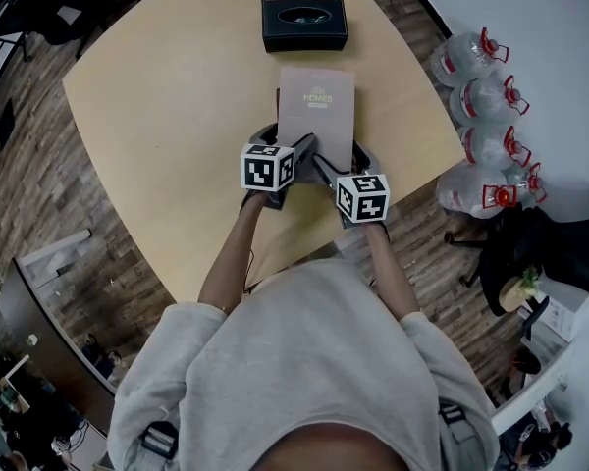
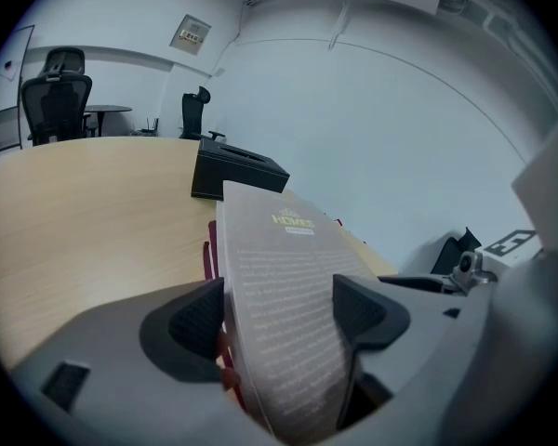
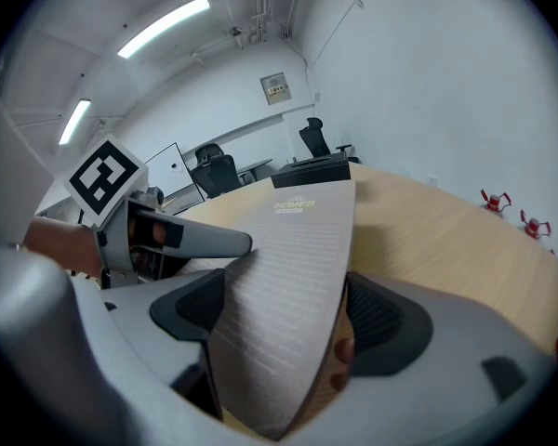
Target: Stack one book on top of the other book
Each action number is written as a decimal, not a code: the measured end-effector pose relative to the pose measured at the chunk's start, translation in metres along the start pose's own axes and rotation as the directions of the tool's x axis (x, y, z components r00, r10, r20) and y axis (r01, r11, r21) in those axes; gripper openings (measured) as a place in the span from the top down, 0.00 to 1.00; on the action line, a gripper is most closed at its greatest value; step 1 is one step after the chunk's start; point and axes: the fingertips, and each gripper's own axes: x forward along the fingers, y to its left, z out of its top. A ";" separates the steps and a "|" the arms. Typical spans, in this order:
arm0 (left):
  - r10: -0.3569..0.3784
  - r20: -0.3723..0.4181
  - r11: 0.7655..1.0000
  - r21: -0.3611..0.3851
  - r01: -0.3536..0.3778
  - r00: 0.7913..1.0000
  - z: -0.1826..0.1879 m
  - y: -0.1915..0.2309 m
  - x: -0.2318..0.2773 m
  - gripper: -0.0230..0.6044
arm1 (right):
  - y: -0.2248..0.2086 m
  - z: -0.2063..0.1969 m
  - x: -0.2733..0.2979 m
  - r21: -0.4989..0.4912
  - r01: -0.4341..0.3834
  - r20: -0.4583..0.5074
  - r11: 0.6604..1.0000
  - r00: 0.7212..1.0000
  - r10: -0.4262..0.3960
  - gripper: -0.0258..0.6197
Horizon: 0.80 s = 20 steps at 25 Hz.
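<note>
Table [image 1: 177, 96]: pale wood top with rounded corners, set on a dark plank floor [image 1: 39, 165].

Tissue box [image 1: 304, 25]: black, oblong, placed at the far side of the table, just beyond the books and apart from them.

Upper book [image 1: 317, 106]: grey-brown cover printed with a small title and lines of text. It is laid lengthwise at mid-table, with its far end towards the tissue box and its near end between the jaws of both grippers.

Lower book [image 2: 210, 249]: maroon. It is seen only as a narrow strip under the left edge of the upper book in the left gripper view. In the head view it is covered entirely by the upper book, so the stack is set one upon the other, slightly offset. Whether the upper book's near end is fully settled on it cannot be told.

Left gripper [image 2: 279, 312]: positioned at the near left corner of the upper book. Its jaws are spread about as wide as they go, one pad below the cover and one above. The book is straddled rather than pinched.

Right gripper [image 3: 293, 316]: positioned at the near right corner. Its jaws are likewise spread wide with the book passed between them. A gap is seen between the book's edge and the pad on the right of that view.

Water bottles [image 1: 481, 96]: four large clear ones with red handles, lined up on the floor beside the table
</note>
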 end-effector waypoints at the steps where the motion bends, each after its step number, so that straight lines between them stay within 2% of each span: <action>1: 0.000 -0.001 1.000 0.000 0.000 1.000 0.000 0.000 0.000 0.38 | 0.000 0.000 0.000 0.001 -0.001 -0.001 1.000 1.000 0.001 0.32; 11: 0.019 0.009 0.999 0.033 -0.019 1.000 0.004 0.000 -0.005 0.38 | 0.001 0.004 -0.003 0.037 -0.013 0.031 0.999 0.999 0.011 0.32; 20: 0.023 0.051 0.998 0.065 -0.026 0.998 0.014 0.000 -0.022 0.38 | -0.005 0.006 -0.013 0.001 0.011 0.038 1.000 0.999 -0.011 0.31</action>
